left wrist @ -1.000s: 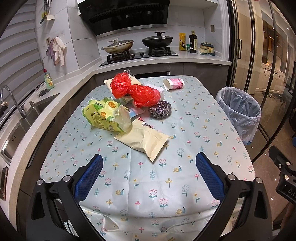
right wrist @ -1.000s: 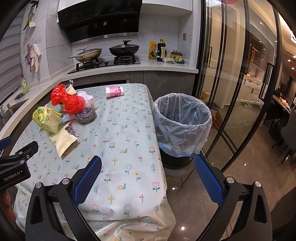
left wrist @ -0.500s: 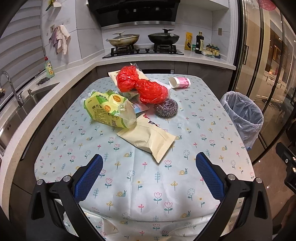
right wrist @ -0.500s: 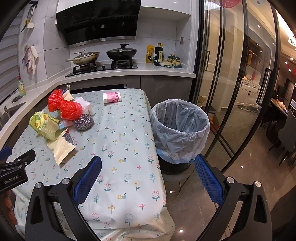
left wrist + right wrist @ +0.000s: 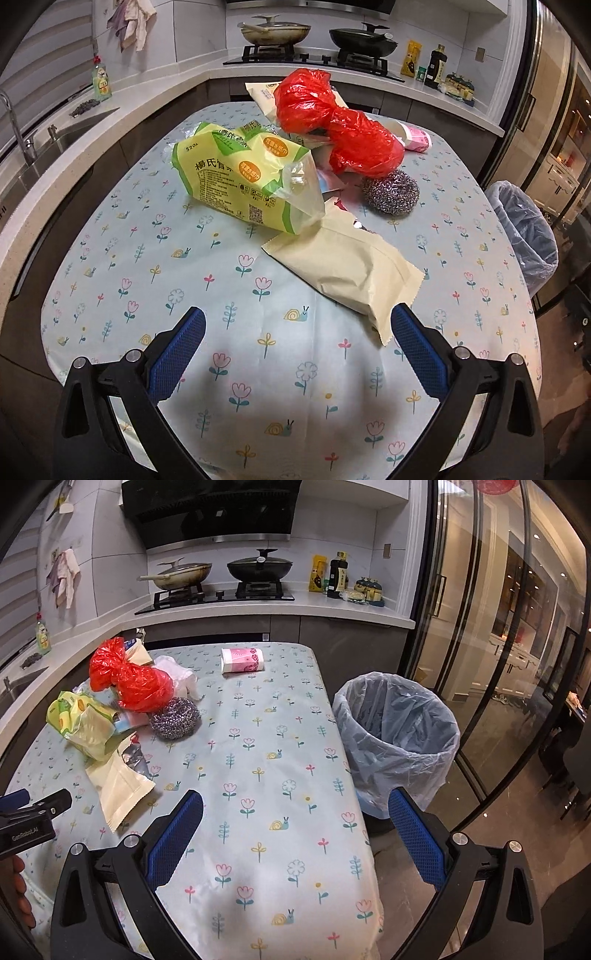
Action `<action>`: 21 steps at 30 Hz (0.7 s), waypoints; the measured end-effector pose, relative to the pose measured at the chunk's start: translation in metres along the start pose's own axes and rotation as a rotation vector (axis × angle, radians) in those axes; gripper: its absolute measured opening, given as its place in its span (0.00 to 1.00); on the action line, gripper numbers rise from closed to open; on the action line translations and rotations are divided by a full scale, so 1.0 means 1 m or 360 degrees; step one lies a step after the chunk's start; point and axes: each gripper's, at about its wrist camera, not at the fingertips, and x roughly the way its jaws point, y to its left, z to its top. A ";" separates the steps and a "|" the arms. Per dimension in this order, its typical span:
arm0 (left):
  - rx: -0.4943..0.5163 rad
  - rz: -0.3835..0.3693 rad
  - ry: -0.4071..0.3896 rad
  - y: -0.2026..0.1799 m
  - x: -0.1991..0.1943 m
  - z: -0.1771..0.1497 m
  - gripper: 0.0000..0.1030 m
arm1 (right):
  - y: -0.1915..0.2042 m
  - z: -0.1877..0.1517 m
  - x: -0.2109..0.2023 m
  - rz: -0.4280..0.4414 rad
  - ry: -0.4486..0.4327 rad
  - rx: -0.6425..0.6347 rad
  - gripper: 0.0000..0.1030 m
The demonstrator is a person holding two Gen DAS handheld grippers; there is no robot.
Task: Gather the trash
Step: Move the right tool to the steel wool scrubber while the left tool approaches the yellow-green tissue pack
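Trash lies on the flowered tablecloth (image 5: 258, 369): a cream packet (image 5: 343, 273) nearest, a green-yellow wrapper (image 5: 243, 177), a red plastic bag (image 5: 340, 125), a steel scouring ball (image 5: 390, 192) and a pink cup (image 5: 242, 660) on its side at the far end. My left gripper (image 5: 297, 354) is open and empty, just short of the cream packet. My right gripper (image 5: 295, 834) is open and empty over the table's right edge, beside the lined trash bin (image 5: 395, 734). The left gripper's body (image 5: 29, 819) shows in the right wrist view.
The bin (image 5: 524, 236) stands on the floor right of the table. A counter with a sink (image 5: 44, 147) runs along the left. A stove with two pans (image 5: 221, 576) and bottles (image 5: 338, 576) is behind. Glass doors (image 5: 498, 627) are to the right.
My left gripper has moved forward and lower toward the cream packet, which now looks larger. My right gripper has shifted slightly forward; the bin stays right of it. Both stay open.
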 end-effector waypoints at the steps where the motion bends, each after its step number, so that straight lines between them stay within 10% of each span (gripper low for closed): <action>1: -0.0017 -0.0009 0.0011 0.002 0.004 0.003 0.93 | 0.004 0.003 0.006 0.0021 0.0009 -0.0005 0.93; 21: -0.0344 -0.0104 0.0055 0.059 0.060 0.081 0.92 | 0.110 0.059 0.118 0.0337 0.0141 -0.0097 0.93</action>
